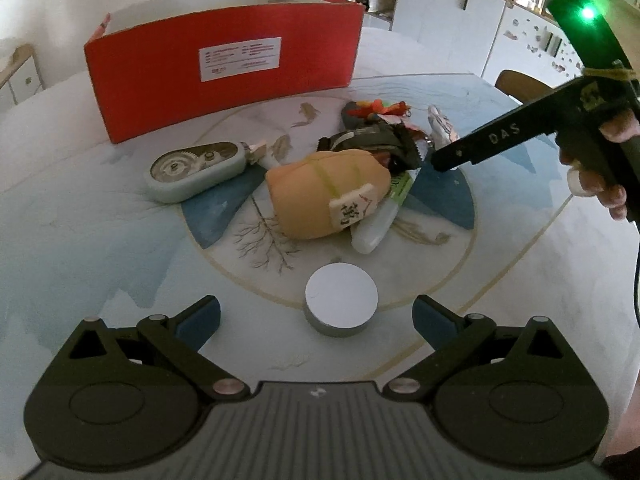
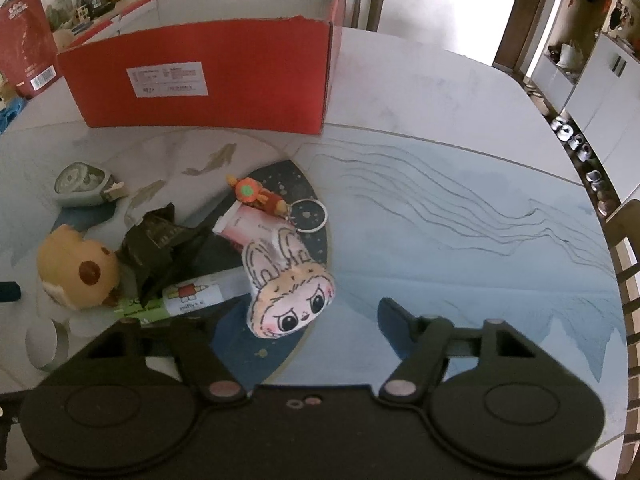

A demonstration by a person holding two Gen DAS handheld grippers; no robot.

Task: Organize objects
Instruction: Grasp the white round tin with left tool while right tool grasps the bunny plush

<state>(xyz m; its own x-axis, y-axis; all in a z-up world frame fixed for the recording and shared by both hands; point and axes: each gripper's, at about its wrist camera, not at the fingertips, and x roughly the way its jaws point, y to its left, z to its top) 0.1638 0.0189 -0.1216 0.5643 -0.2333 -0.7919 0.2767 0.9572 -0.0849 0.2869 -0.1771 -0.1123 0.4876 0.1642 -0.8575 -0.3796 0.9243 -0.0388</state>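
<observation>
A red cardboard box (image 1: 224, 76) (image 2: 208, 80) stands open at the back of the table. A pile lies before it: a tan plush toy (image 1: 324, 192) (image 2: 76, 276), a correction tape dispenser (image 1: 196, 170) (image 2: 82, 184), a dark crumpled wrapper (image 2: 160, 248), a white tube (image 1: 376, 228) (image 2: 196, 294), a rabbit-face pouch (image 2: 288, 296) and an orange keychain (image 2: 256, 196). A grey round puck (image 1: 341, 304) sits between the fingers of my open left gripper (image 1: 316, 320). My right gripper (image 2: 296, 320) is open over the rabbit pouch; its body also shows in the left wrist view (image 1: 520, 132).
The round table (image 2: 460, 208) has a painted blue and white top. Chairs (image 2: 628, 264) stand at its far and right edges. White cabinets (image 1: 460, 20) line the wall behind. A red bag (image 2: 24, 44) and clutter sit at the far left.
</observation>
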